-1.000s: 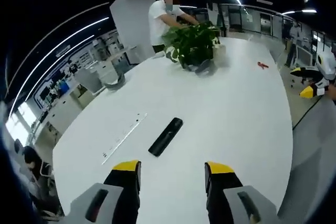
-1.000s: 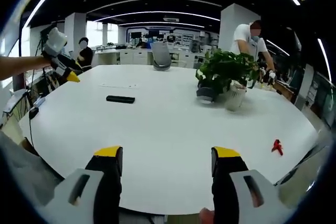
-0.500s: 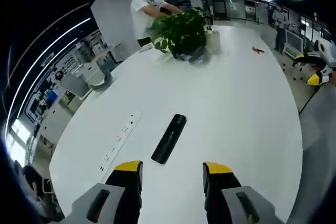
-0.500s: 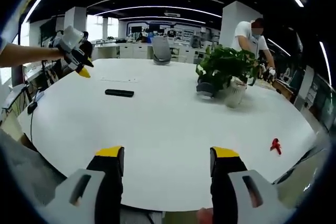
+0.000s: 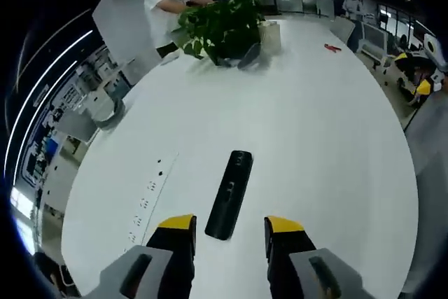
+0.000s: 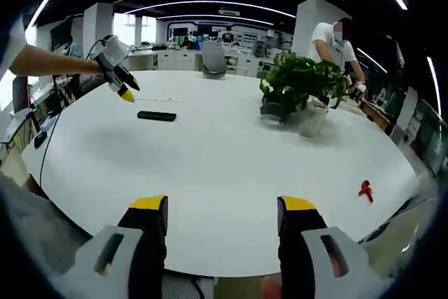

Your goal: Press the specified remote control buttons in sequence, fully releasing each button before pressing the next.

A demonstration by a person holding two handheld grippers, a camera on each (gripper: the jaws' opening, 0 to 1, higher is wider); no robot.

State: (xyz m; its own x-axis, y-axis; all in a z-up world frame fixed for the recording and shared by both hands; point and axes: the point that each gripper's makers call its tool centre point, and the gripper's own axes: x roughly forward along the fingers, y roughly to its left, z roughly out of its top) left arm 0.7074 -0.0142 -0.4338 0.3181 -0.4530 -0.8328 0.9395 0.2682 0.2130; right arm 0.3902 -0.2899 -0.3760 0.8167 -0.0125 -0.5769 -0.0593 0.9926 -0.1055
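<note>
Left tongs (image 5: 229, 232) now nearer remote (image 5: 229, 203)

Left gripper (image 5: 229, 232): grey body, black jaws, yellow tips.

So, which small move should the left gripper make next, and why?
Probably ease the left gripper forward and down toward the black remote. Its jaws stand open, apart from the remote, which lies flat on the white table just ahead of them; no button is touched yet. The right gripper hovers open, far off.
</note>
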